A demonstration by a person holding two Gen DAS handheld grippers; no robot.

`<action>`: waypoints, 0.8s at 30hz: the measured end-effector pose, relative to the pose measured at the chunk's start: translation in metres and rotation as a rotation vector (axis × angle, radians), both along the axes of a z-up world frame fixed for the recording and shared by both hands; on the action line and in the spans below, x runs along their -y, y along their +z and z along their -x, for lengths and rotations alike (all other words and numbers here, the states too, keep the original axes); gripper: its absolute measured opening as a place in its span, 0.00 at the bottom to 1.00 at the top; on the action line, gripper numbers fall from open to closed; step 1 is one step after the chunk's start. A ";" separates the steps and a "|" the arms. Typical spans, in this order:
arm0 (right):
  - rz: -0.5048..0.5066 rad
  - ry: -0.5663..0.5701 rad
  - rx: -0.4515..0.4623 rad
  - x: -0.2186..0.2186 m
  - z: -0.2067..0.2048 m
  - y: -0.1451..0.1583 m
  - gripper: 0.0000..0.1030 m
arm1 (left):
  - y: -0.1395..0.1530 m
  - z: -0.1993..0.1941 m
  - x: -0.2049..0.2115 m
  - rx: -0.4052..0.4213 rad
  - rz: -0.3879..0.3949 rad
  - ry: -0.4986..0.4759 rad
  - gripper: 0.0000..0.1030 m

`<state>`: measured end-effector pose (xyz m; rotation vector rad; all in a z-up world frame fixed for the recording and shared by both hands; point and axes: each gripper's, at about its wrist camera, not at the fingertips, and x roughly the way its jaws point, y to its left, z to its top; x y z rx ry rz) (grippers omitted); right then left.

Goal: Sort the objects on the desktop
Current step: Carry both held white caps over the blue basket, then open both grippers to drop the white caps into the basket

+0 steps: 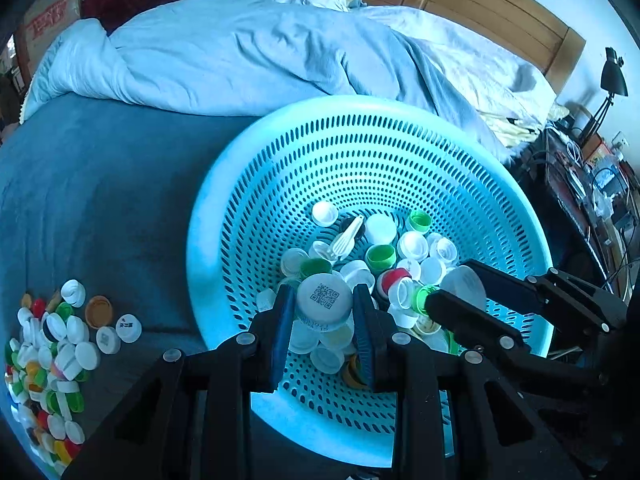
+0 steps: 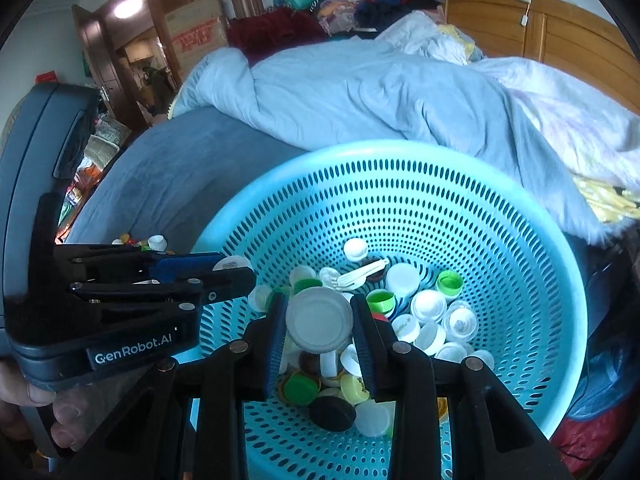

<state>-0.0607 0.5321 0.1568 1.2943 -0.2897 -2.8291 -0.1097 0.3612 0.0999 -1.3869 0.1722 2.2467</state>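
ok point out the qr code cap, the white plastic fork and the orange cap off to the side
qr code cap (image 1: 324,300), left wrist view, printed top face
white plastic fork (image 1: 347,239), left wrist view, middle of handle
orange cap (image 1: 98,311), left wrist view, open inside

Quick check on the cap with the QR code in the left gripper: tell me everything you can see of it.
The QR-code cap is a round white plastic lid, its flat face toward the camera, with a dark square code printed near the middle and faint lettering along the lower rim. The left gripper pinches it by opposite edges between blue-padded fingers. It hangs over the perforated turquoise basket, above the loose caps; nothing else visibly touches it.
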 end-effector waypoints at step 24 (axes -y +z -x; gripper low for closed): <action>-0.009 -0.041 -0.007 -0.006 -0.002 -0.005 0.68 | -0.005 0.004 0.016 -0.008 -0.008 0.019 0.42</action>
